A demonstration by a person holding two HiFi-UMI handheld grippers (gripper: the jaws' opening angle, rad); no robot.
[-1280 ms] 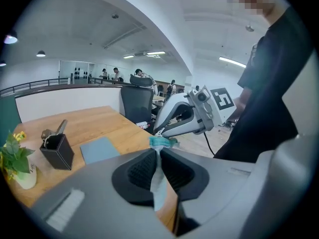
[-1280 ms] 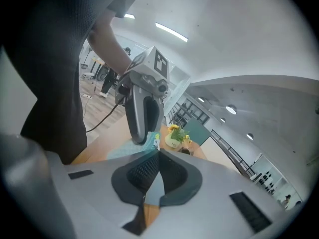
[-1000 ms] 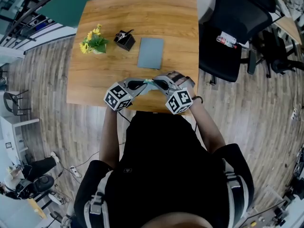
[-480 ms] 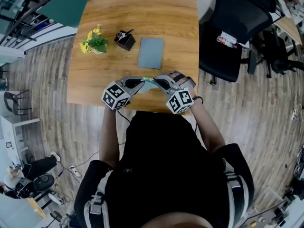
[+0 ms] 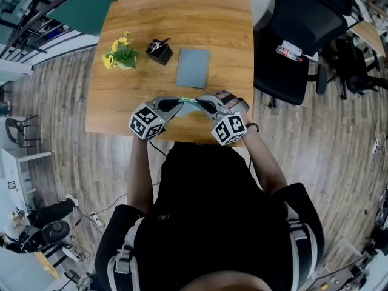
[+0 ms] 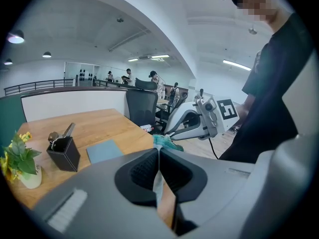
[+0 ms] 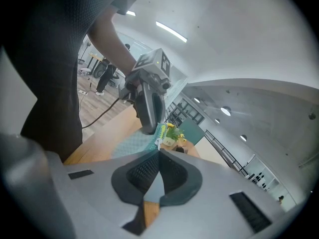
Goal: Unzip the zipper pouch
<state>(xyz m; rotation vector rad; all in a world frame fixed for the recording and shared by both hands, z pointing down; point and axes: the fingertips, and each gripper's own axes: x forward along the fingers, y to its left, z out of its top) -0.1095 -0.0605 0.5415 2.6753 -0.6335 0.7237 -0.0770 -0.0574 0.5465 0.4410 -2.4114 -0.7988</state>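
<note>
Teal zipper pouch (image 5: 189, 103) is held above the wooden table's (image 5: 182, 17) near edge, my left gripper (image 6: 158, 151) and right gripper (image 7: 158, 152) each clamped tight on one end.

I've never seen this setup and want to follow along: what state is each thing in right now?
left tool: shut on one end of the zipper pouch.
right tool: shut on its other end.
zipper pouch: held between both tools; zip too small to tell.
flower pot: upright on the table.
black holder: upright.
grey pad: lying flat.
</note>
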